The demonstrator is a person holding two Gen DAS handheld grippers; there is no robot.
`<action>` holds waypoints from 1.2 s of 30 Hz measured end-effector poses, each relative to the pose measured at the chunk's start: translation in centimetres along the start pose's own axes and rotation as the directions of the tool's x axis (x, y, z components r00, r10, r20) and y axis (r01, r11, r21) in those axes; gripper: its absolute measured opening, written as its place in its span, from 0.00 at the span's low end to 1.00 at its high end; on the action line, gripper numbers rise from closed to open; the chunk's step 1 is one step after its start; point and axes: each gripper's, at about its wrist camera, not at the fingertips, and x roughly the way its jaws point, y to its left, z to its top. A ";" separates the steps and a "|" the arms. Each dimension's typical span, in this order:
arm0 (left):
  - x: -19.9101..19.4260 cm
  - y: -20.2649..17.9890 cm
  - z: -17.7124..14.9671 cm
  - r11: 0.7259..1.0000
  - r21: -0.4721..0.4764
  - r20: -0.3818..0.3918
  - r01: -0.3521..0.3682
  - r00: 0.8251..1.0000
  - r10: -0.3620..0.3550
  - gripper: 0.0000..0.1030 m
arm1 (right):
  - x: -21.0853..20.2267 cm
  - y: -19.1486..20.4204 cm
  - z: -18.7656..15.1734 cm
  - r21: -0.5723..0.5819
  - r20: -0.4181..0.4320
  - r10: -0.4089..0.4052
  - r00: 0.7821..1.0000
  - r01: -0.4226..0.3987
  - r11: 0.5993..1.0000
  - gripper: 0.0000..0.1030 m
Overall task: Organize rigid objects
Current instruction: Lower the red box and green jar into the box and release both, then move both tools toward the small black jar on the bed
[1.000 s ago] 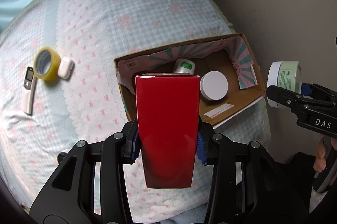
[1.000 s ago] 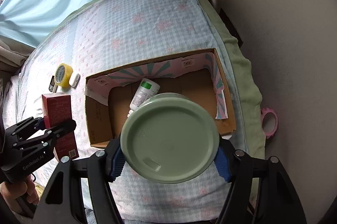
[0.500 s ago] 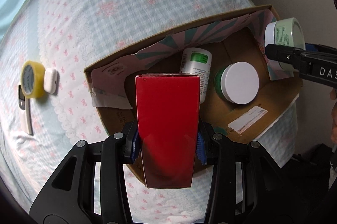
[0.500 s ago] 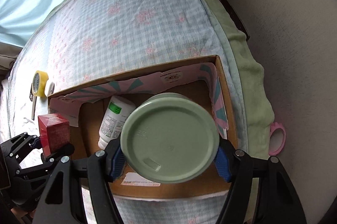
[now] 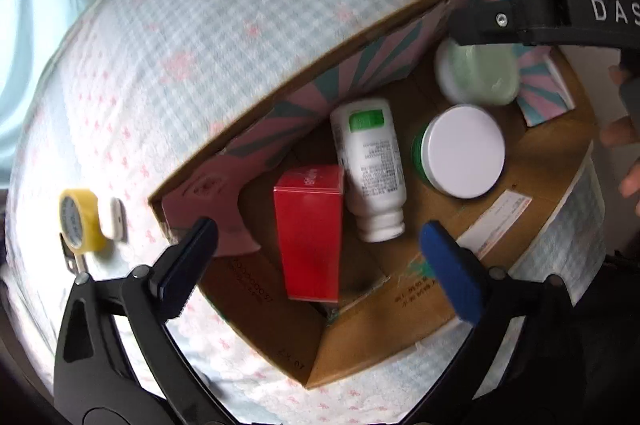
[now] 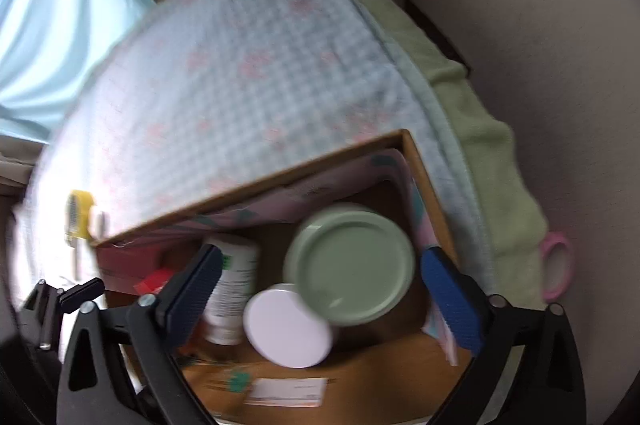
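An open cardboard box lies on the bed. Inside it rest a red carton, a white bottle with a green label, a white-lidded jar and a pale green jar, blurred. My left gripper hangs over the box, its jaws opening wide, clear of the red carton below them. My right gripper is opening too, the green jar loose between its fingers with gaps on both sides.
On the checked bedspread left of the box lie a yellow tape roll, a small white case and a slim device. A pink ring sits on the green blanket at the bed's right edge. A wall stands on the right.
Both grippers sank toward the box and opened. The red carton left my left gripper and lies in the box; the green jar has slipped free of my right gripper into the box.
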 end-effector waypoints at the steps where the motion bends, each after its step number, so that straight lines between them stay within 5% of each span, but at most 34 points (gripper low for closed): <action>1: -0.3 -0.1 0.0 1.000 0.008 0.011 0.002 1.000 -0.002 1.00 | -0.6 0.0 -0.1 0.028 0.038 0.003 0.999 -0.004 1.000 1.00; 7: -1.0 0.4 -0.1 0.999 -0.019 0.026 0.037 0.999 -0.036 1.00 | -1.6 0.7 -0.7 -0.018 0.055 -0.065 0.996 0.067 0.998 1.00; 25: -6.3 1.4 -3.5 0.996 -0.090 0.079 0.009 0.997 -0.002 1.00 | -5.1 2.6 -3.2 -0.048 0.069 -0.081 0.994 0.085 0.995 1.00; 36: -11.1 4.2 -10.8 0.968 -0.249 0.092 -0.024 0.995 0.048 1.00 | -10.6 6.4 -5.0 -0.143 0.144 -0.090 0.985 0.111 0.984 1.00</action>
